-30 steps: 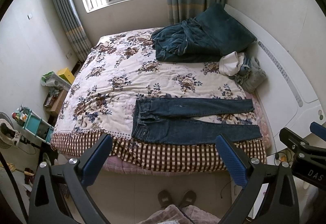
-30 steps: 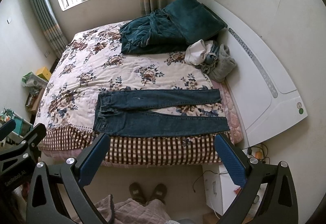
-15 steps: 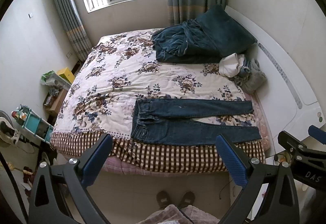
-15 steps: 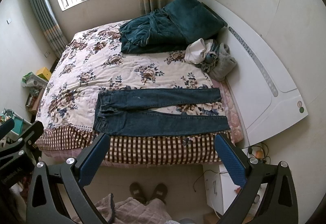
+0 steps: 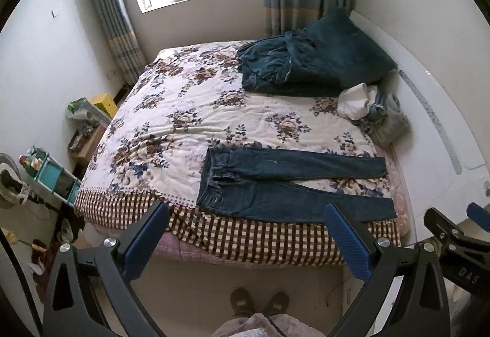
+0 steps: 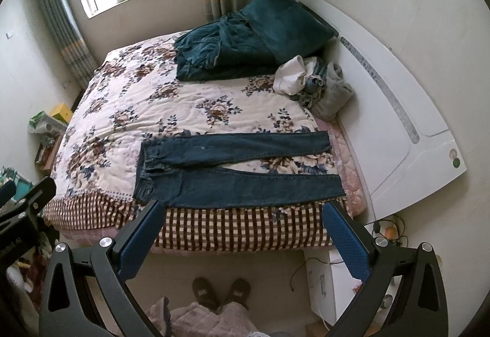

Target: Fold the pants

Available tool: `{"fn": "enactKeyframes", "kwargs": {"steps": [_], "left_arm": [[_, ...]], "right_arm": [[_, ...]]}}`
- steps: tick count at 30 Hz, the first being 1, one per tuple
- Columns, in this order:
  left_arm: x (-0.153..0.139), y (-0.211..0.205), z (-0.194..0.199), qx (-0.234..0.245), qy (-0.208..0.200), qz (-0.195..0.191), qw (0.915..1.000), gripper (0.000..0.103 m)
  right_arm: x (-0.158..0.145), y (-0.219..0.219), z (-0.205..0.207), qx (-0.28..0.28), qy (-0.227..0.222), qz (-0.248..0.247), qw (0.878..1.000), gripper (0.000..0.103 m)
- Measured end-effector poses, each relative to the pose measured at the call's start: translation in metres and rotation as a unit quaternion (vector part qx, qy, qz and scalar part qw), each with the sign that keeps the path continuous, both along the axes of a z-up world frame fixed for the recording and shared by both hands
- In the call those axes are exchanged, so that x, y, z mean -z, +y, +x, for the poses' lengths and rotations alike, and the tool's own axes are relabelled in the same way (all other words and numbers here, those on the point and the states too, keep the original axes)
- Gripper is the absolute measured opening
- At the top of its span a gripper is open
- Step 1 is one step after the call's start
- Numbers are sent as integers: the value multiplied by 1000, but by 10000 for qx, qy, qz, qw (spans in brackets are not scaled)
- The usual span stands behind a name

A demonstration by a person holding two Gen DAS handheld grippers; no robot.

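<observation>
Dark blue jeans (image 5: pixel 284 183) lie flat on the near edge of the bed, waistband to the left, both legs spread out to the right; they also show in the right wrist view (image 6: pixel 235 167). My left gripper (image 5: pixel 245 229) is open and empty, held well above the floor in front of the bed, short of the jeans. My right gripper (image 6: pixel 242 226) is open and empty too, at about the same distance. Each gripper shows at the edge of the other's view.
The bed (image 5: pixel 183 122) has a floral quilt with a checked border. A dark teal blanket and pillow (image 5: pixel 312 61) lie at the head, beside a small heap of clothes (image 5: pixel 373 113). White headboard (image 6: pixel 398 110) at right. Cluttered shelf (image 5: pixel 55 174) at left. Slippered feet (image 5: pixel 260 303) below.
Both grippers have crept slightly closer to the bed and tilted a little; the jeans have not moved. Both grippers stay open.
</observation>
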State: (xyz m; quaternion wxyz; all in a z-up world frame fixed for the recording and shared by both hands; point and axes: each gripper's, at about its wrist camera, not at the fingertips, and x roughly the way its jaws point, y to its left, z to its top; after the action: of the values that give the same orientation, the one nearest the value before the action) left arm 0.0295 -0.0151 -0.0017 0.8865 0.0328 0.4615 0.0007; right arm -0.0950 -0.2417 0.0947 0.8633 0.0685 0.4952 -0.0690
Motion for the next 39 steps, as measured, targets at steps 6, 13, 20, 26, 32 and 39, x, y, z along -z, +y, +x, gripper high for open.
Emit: {"fn": "enactKeyframes", "kwargs": {"steps": [6,13,20,26,32,39], "left_arm": [[36,-9,23,-148,121,151,9997,103],[96,-24,81,-79,611,269,9977,103],[160,-38,165,229,1084,154,9937,103],[220,-51,247,554,1541,49,9865,103],[311,-62,317,722,1840,188,9801,103],[419,-69,387,647,2011,721,9748,103]], "right_arm": [[51,-15,34,129,142,-9,9998,103],[125,-30,99,308,398,-194,9985,103],[202,-48,185,734,711,-268,9944,103],[271,-58,279,996,871,-485,9900,103],[368,-71,363,1046,1245,-348,9861,103],[489,-102,440,686,1838,-782,9774,103]]}}
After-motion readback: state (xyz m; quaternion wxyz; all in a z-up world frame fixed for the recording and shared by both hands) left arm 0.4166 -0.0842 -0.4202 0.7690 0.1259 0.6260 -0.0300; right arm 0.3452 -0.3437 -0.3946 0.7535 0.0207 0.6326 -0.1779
